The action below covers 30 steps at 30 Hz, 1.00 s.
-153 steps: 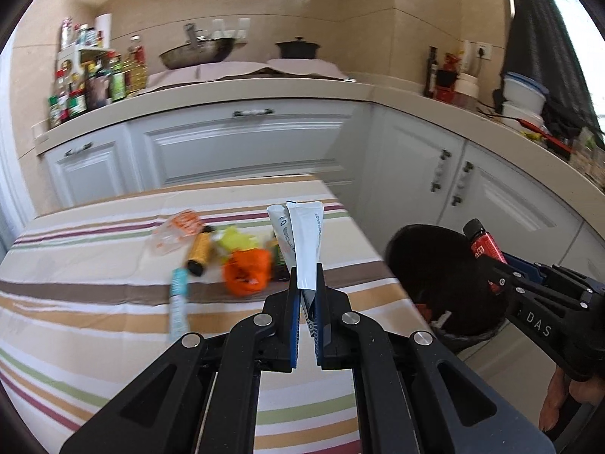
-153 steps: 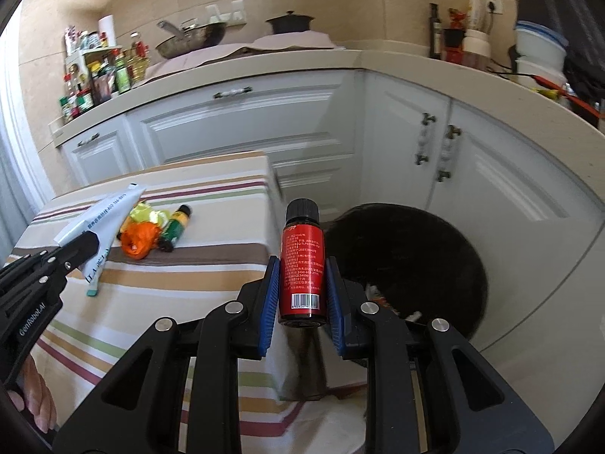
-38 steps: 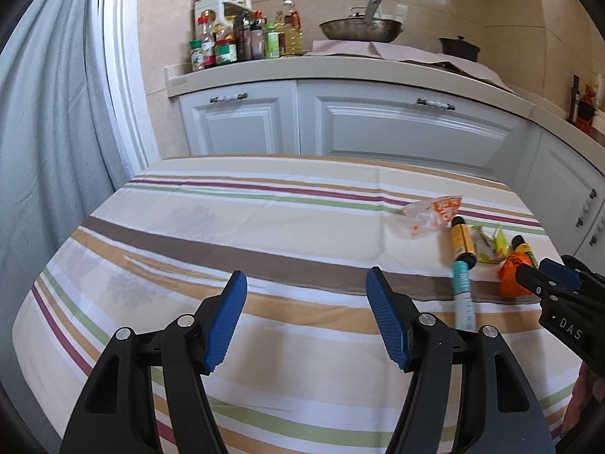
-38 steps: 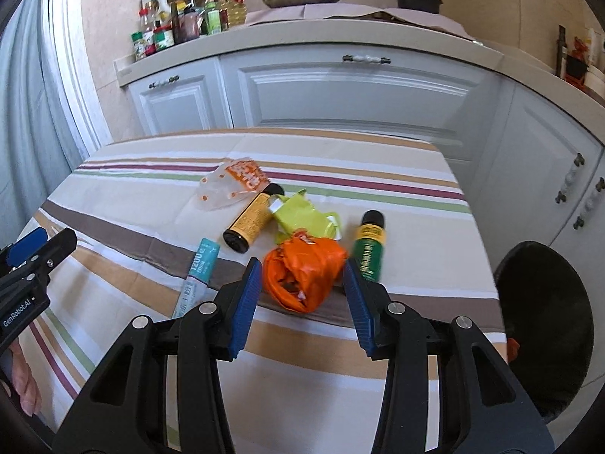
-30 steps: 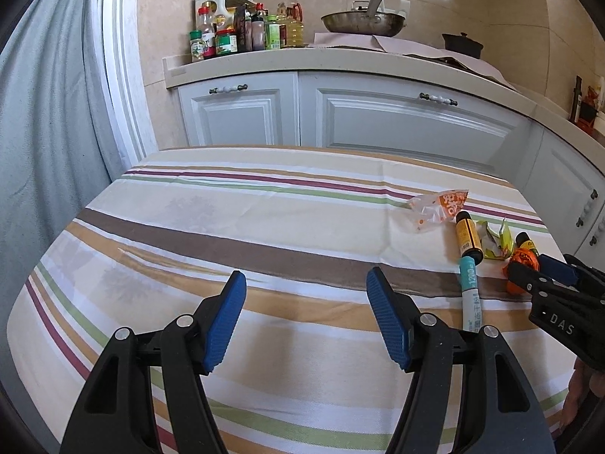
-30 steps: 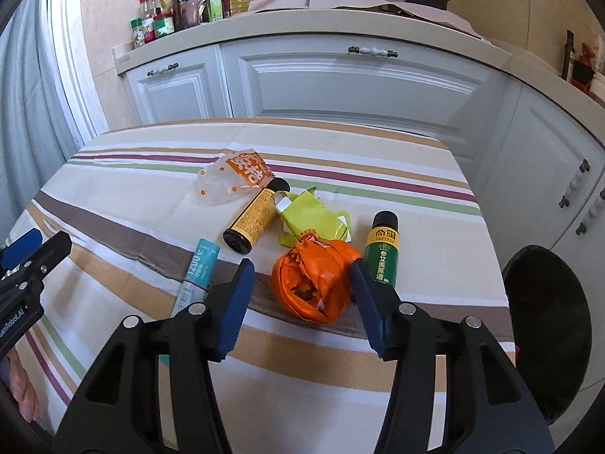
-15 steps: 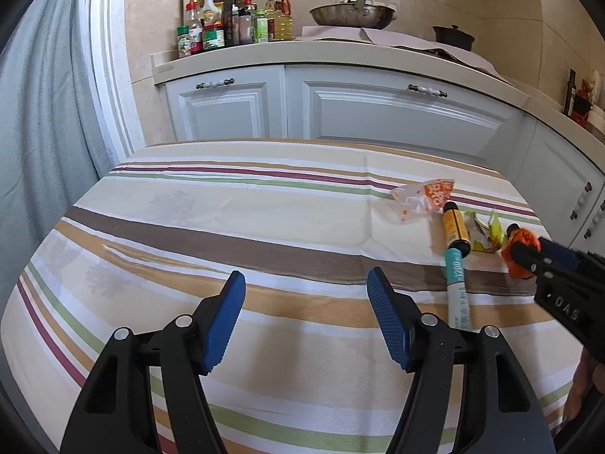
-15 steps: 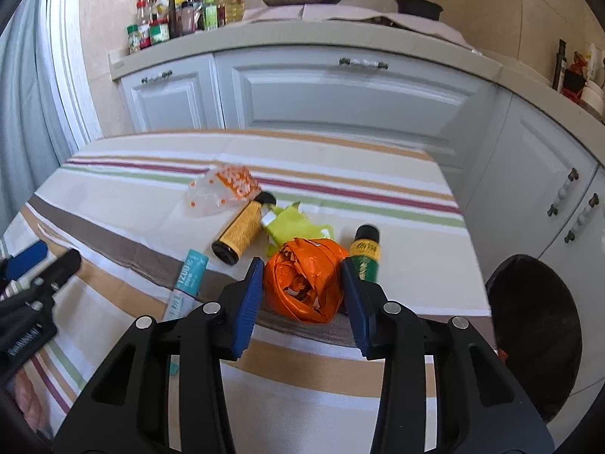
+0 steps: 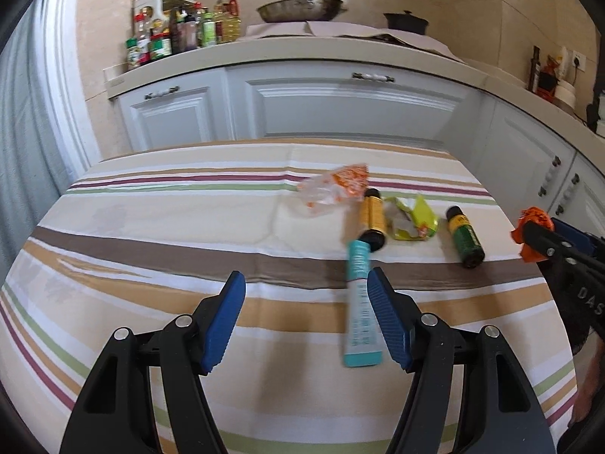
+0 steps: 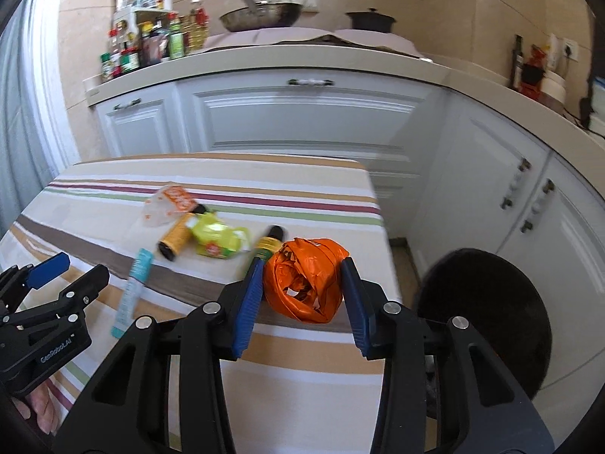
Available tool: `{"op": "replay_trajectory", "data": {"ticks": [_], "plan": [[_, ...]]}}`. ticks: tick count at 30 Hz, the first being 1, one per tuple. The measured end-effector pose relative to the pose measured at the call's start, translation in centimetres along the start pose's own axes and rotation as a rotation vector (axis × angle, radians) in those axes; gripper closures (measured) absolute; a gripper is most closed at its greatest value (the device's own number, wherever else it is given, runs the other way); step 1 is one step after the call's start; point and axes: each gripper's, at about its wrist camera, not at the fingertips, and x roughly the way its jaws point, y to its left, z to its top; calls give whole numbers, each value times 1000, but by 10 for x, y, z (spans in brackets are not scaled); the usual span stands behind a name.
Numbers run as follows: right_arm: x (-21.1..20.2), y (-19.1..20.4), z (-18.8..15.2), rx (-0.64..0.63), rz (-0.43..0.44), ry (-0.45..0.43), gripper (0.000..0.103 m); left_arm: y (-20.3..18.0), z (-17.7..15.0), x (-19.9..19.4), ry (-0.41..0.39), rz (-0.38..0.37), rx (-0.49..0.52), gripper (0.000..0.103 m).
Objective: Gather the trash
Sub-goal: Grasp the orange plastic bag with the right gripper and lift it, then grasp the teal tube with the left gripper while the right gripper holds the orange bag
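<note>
My right gripper [image 10: 302,295] is shut on a crumpled orange bag [image 10: 306,280] and holds it above the table's right edge; the bag also shows in the left wrist view [image 9: 529,227]. My left gripper [image 9: 306,317] is open and empty, low over the striped tablecloth [image 9: 151,227], beside a teal tube [image 9: 361,302]. On the table lie a yellow bottle [image 9: 372,217], a green bottle [image 9: 464,242], a yellow-green wrapper [image 9: 414,221] and a clear orange-printed wrapper [image 9: 332,189]. A black bin [image 10: 487,321] stands on the floor to the right.
White cabinets [image 9: 340,106] run behind and to the right under a counter with spice bottles [image 9: 170,34], a pan [image 9: 302,7] and a black pot [image 9: 406,20]. A curtain [image 9: 22,132] hangs at the left.
My right gripper closed on the orange bag and lifted it off the table toward the right. My left gripper moved right, nearer the teal tube, still open.
</note>
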Motion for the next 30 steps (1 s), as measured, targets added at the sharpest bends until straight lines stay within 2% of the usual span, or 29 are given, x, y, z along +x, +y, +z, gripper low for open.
{"op": "replay_trajectory", "data": {"ticks": [9,10,15,19,24,30], "plan": [[-3,-40,-12,63,-33,12,63,-17,-1,18,82,-25,20,39],[-3,-42,-13,66,-32,12,63,-17,-2,19,92,-27,19,42],[-3,-49,-17,78,-27,13,63,-21,-4,25,134,-39,27,68],[-4,-50,-18,84,-26,12,63,-26,-7,28,153,-56,48,83],[-7,-49,-18,87,-27,9,63,-26,-8,25,145,-71,49,88],[-13,-49,-19,87,-29,-2,63,-25,-8,12,87,-69,41,90]]}}
